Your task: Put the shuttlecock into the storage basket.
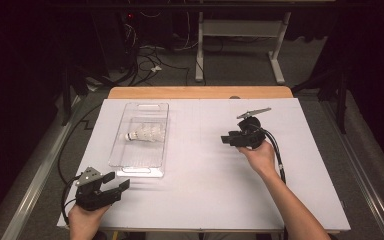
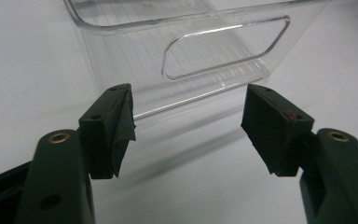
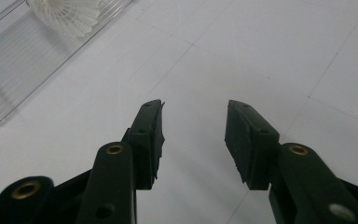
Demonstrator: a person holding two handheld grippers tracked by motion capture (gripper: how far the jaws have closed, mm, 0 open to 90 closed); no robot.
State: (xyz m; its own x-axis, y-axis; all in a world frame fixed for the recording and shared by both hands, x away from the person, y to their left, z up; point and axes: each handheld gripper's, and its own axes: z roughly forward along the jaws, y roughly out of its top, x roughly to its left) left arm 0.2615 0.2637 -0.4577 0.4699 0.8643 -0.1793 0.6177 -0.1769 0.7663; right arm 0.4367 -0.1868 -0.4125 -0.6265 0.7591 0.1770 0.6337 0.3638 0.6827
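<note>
A white table (image 1: 205, 190) is set in a dark room. On it lies a clear tray (image 1: 141, 165), stiff, light, probably slippery; its handle slot suits a grip. A shuttlecock (image 1: 145, 134), fragile and feather-light, rests inside. Left gripper (image 1: 116, 183) near the tray's near end and right gripper (image 1: 226, 139), well apart from it, are held apart, empty.

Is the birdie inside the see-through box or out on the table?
Inside. The white shuttlecock lies on its side within the clear tray, between its walls; both grippers are away from it, open and empty.
</note>
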